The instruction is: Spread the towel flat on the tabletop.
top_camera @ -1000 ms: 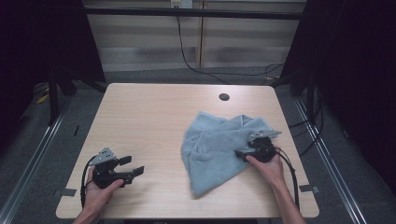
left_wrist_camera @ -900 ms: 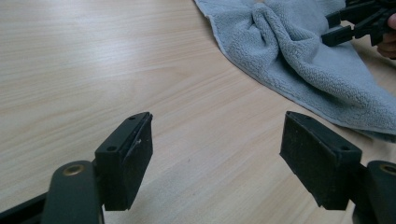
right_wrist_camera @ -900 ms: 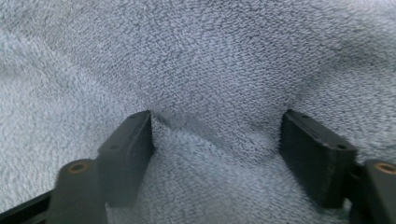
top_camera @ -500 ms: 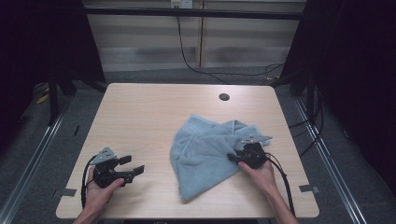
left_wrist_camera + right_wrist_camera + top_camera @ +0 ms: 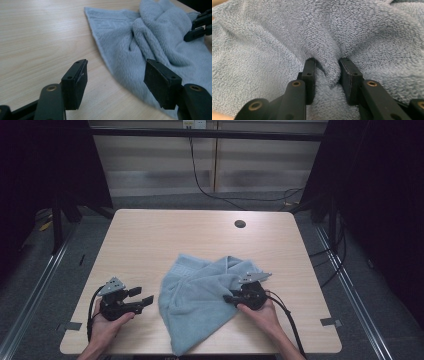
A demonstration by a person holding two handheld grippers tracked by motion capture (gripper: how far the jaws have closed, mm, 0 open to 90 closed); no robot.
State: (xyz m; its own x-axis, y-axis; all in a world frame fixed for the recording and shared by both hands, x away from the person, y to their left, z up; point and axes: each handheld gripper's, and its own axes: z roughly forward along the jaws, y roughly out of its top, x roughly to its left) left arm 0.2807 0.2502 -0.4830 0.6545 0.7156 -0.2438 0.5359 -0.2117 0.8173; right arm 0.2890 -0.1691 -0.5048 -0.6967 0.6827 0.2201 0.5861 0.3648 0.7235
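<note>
A pale wooden counter [image 5: 150,240] stands in a dark room. A blue towel [image 5: 200,295] lies crumpled on its near right half. The right hand-held gripper [image 5: 231,298] is clamped on a raised fold of the towel. The left hand-held gripper [image 5: 145,299], jaws apart and just narrowed with nothing between them, rests just beside the towel's left edge.

Terry cloth on pale wood

The towel [image 5: 200,295] was soft, looped blue-grey terry with a woven band; the table [image 5: 150,245] was smooth, matt light wood-grain; the gripper pads [image 5: 160,82] were matt black.
</note>
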